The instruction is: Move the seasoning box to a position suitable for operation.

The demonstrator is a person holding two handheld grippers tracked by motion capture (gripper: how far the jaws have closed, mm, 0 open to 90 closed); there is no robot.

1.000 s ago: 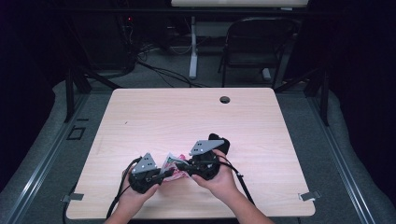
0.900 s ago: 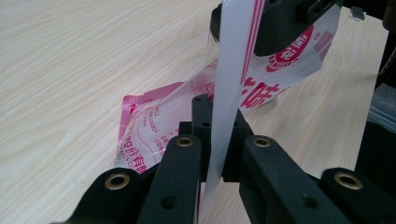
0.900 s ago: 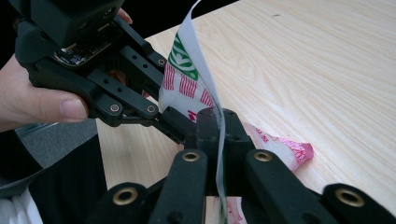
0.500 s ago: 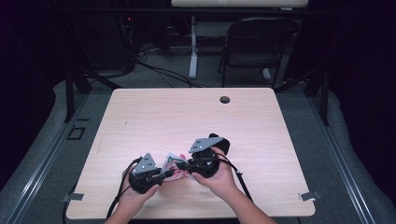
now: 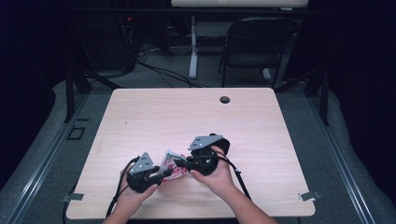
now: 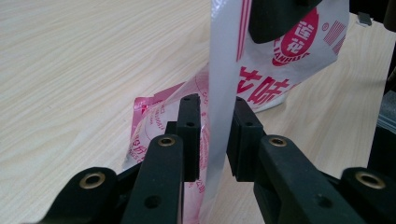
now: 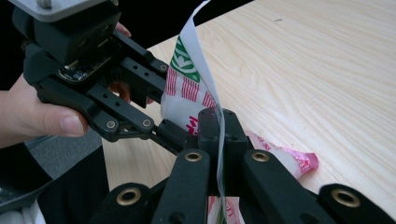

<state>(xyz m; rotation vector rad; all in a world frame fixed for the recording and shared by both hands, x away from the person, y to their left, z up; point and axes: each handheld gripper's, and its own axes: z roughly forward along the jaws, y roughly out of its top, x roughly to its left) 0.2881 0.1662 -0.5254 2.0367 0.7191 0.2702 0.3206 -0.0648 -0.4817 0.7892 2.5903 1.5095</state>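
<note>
The wooden table [image 5: 140,116] sits in a dark room. My right gripper [image 7: 219,121] is clamped tight on the red-and-white bag [image 5: 172,167] near the front edge. My left gripper [image 6: 212,135] has just been opening; the bag's edge stands between its loose jaws.

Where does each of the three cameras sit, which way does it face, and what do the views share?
High view: above the person's side, looking forward and down on the table; both forearms, the left tongs and right tongs show.
Left gripper view: rides the left tongs, looking along its jaws at the plastic bag; the jaws stand slightly apart around the bag's edge.
Right gripper view: rides the right tongs, shut on the bag; a hand with the left tongs shows beyond.
Shared: all three show the bag and tabletop.
</note>
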